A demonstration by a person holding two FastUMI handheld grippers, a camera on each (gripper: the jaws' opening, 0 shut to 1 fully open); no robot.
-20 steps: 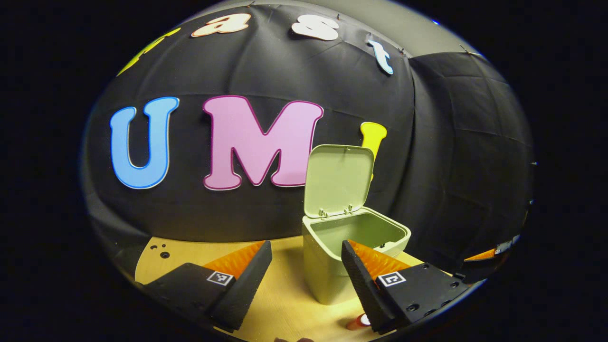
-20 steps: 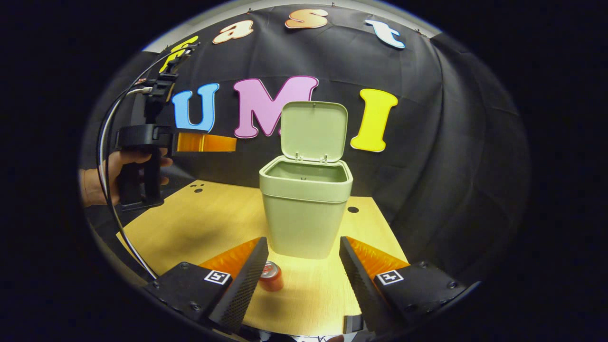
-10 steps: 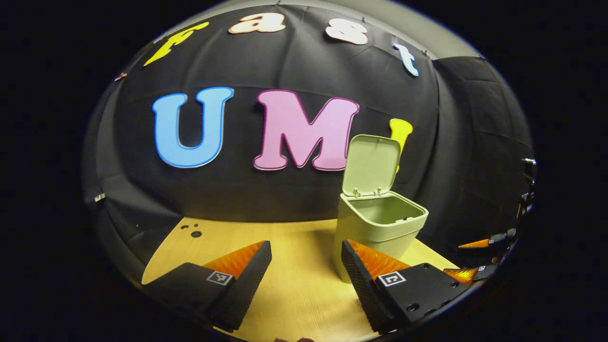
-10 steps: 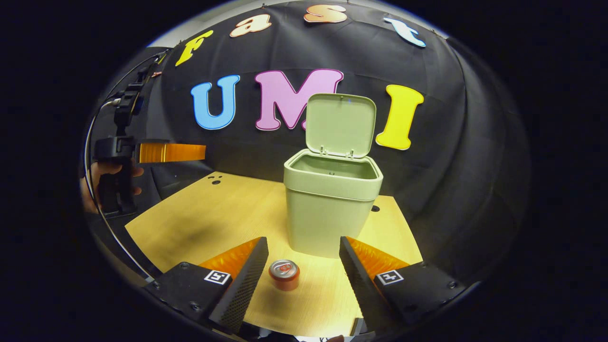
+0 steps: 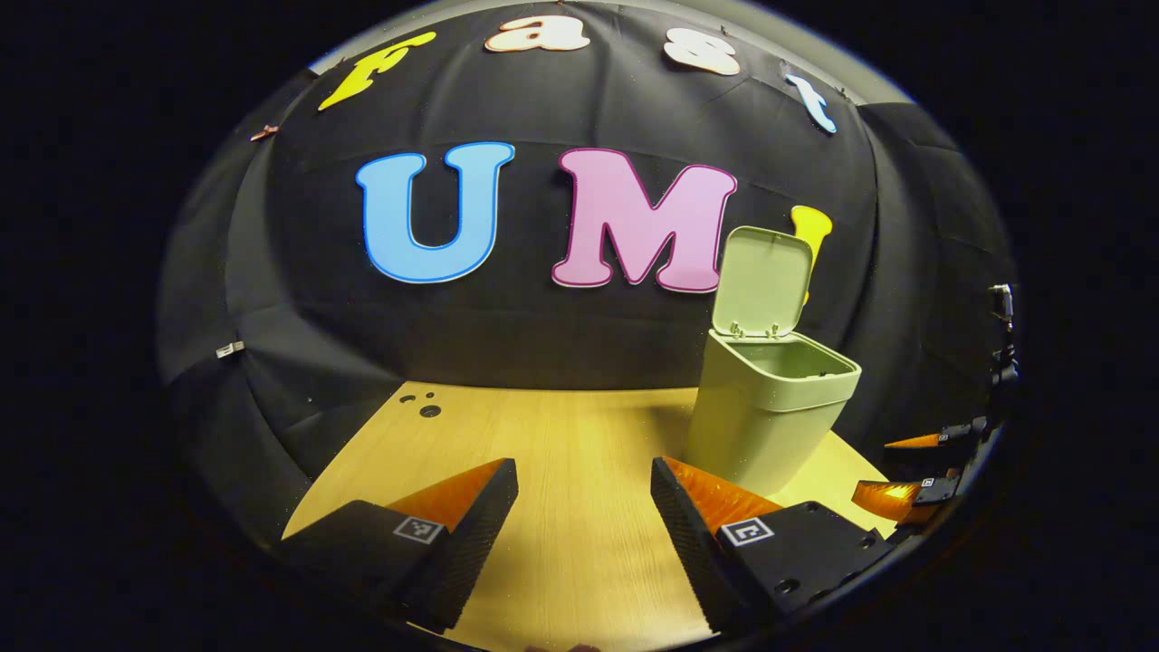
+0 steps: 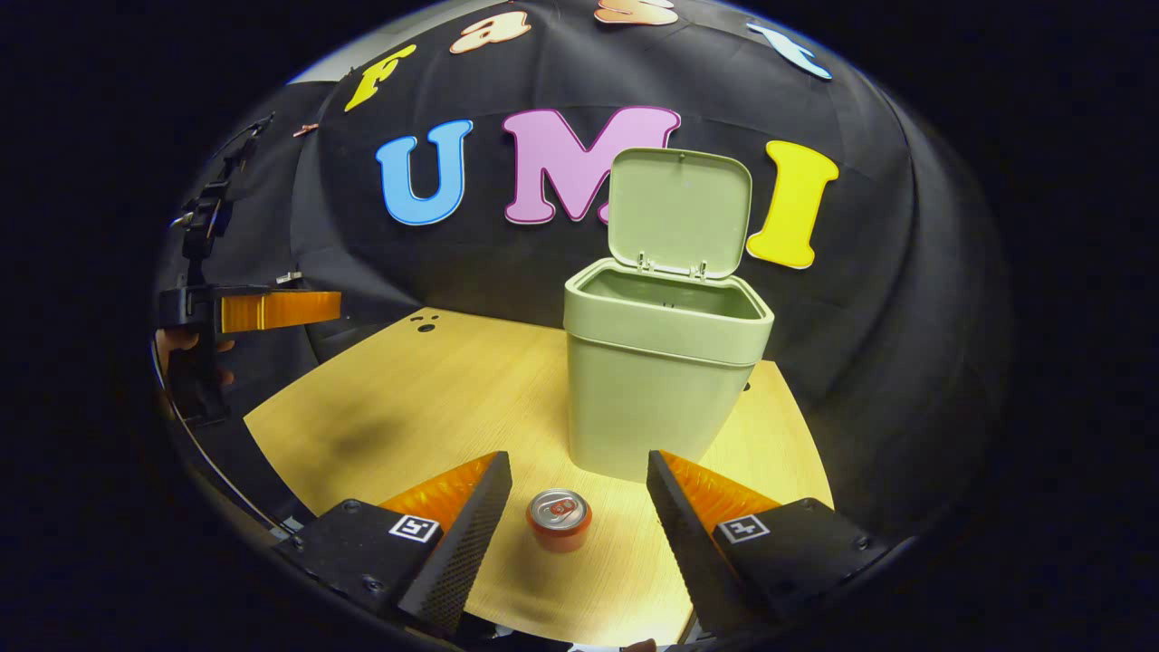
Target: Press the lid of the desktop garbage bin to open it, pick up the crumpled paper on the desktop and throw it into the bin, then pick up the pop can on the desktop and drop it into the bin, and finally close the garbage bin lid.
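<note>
Black cloth walls close in a pale wood-grain tabletop [image 5: 561,453], and I start with the left gripper view. My left gripper [image 5: 584,516] hangs with its ribbed fingers spread wide and nothing between them, above bare wood near the tabletop's front edge. The bin [image 5: 770,407], a smooth, matte green plastic box with rounded corners, stands ahead and to the right of it, toward the right edge, its lid [image 5: 763,282] tipped up on its rear hinge. At the far right of this view I catch the fingers of the other gripper low beside the tabletop's right edge. In the right gripper view, my right gripper [image 6: 579,521] is likewise spread and empty, and the can [image 6: 559,520] stands upright on the tabletop between its fingers, a touch left of centre, touching neither, so its long axis runs vertical. It is a short metal cylinder with a shiny top. The bin [image 6: 665,380] sits just behind the can, mouth open, lid [image 6: 679,213] upright. The left gripper [image 6: 272,310] hovers well off past the left edge, so I judge the right hand far nearer and the one to take the can.
</note>
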